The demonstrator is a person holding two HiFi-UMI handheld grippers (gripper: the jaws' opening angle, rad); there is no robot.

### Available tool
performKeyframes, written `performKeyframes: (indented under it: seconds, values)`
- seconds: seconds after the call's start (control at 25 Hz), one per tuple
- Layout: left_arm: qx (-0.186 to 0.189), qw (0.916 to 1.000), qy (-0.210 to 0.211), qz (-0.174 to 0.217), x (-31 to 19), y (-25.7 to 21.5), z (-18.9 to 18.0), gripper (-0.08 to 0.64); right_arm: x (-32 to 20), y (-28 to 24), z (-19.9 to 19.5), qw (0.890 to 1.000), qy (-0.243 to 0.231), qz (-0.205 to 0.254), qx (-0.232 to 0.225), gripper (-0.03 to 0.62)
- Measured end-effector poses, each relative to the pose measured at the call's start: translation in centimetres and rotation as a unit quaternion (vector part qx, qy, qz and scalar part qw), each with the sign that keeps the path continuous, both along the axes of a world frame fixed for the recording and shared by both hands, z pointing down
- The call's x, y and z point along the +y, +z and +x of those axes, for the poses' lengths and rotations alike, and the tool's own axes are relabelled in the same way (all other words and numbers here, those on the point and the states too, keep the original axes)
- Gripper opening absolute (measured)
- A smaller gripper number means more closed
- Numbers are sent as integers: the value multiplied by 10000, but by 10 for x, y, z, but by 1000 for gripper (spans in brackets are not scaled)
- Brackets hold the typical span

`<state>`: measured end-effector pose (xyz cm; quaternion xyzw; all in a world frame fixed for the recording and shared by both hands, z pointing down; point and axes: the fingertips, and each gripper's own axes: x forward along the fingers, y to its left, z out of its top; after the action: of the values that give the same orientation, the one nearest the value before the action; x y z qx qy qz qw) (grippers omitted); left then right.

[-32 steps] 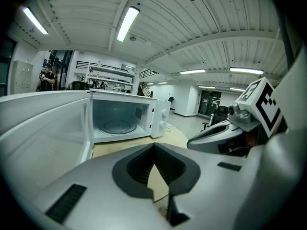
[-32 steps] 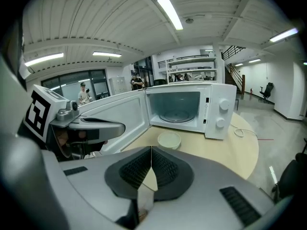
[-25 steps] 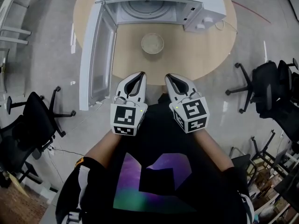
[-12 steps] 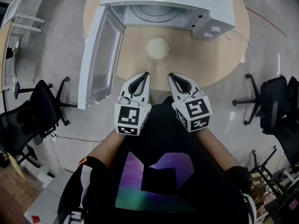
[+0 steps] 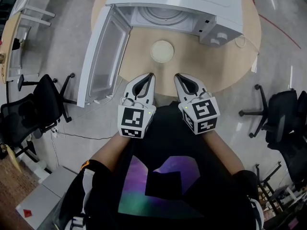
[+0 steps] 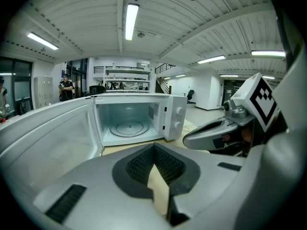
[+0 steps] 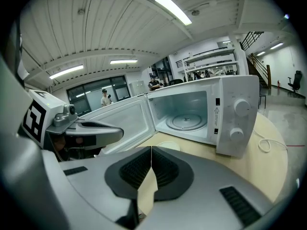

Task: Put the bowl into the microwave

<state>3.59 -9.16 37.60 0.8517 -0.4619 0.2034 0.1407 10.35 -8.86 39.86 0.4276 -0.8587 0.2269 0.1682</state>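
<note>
A pale, shallow bowl (image 5: pixel 162 51) sits on the round wooden table (image 5: pixel 225 66) just in front of the white microwave (image 5: pixel 192 4). The microwave door (image 5: pixel 103 56) is swung wide open to the left, and the glass turntable (image 6: pixel 127 128) inside carries nothing. My left gripper (image 5: pixel 149 75) and right gripper (image 5: pixel 177 75) hover side by side at the table's near edge, short of the bowl, both shut and holding nothing. In the right gripper view the bowl's rim (image 7: pixel 167 146) peeks over the jaws. It is hidden in the left gripper view.
A white cable (image 5: pixel 241 41) lies on the table right of the microwave. Black office chairs stand on the floor at the left (image 5: pixel 33 111) and right (image 5: pixel 283 114). A desk edge (image 5: pixel 14 28) is at the far left.
The head view has shifted: table, microwave and bowl now sit slightly lower and further right in the picture. Both grippers stay shut, side by side.
</note>
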Motion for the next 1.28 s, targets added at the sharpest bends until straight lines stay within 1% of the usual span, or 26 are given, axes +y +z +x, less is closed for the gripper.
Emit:
performKeyframes:
  seconds: [0.48, 0.72, 0.92, 1.08, 1.28]
  values:
    - [-235, 9983, -535, 79, 9, -5, 8, 46, -5, -3, 12, 9984, -477, 106, -275, 17]
    - [-291, 9973, -674, 62, 13, -4, 13, 46, -6, -1, 20, 9979, -536, 106, -344, 15]
    - [-287, 9977, -622, -10, 7, -1, 14, 46, -10, 4, 21, 9984, -458, -4, -338, 17]
    - [-218, 9984, -522, -76, -7, 5, 14, 46, -17, 8, 22, 9990, -364, -85, -224, 17]
    - [-135, 9995, -285, -85, -28, 5, 17, 46, -31, 11, 28, 9996, -66, -226, -131, 17]
